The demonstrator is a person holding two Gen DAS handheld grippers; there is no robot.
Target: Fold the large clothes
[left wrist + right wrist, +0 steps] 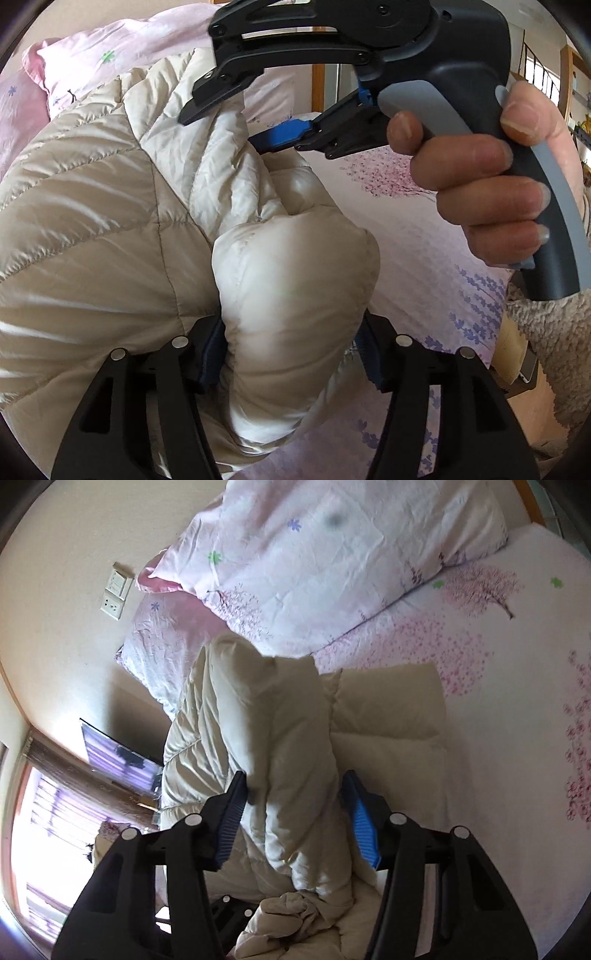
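While both grippers clamp it, a cream quilted down jacket (110,229) of shiny, puffy fabric hangs bunched above a bed. Its surface is stitched into padded channels that catch the light, with soft creases where the fabric gathers. From the left wrist view, the left gripper (291,354) has its black jaws pressed against either side of a rounded, pillow-like fold of the jacket, the dark blue pads sinking into the padding. Higher in the same view, the right gripper (225,122) bites on an upper fold; a bare hand (480,177) wraps its grey and black pistol handle, and a fuzzy beige fleece sleeve (546,339) covers the wrist. From the right wrist view, the right gripper (293,812) squeezes a tall upright ridge of the jacket (280,709) between ribbed blue pads (364,834), while the lower part of the jacket lies flat on the bed. A white bedsheet printed with pink blossom trees (498,664) covers the mattress, and a crumpled pale pink floral duvet (314,546) is heaped beyond the jacket. White wall switches (116,590) sit on the cream wall.
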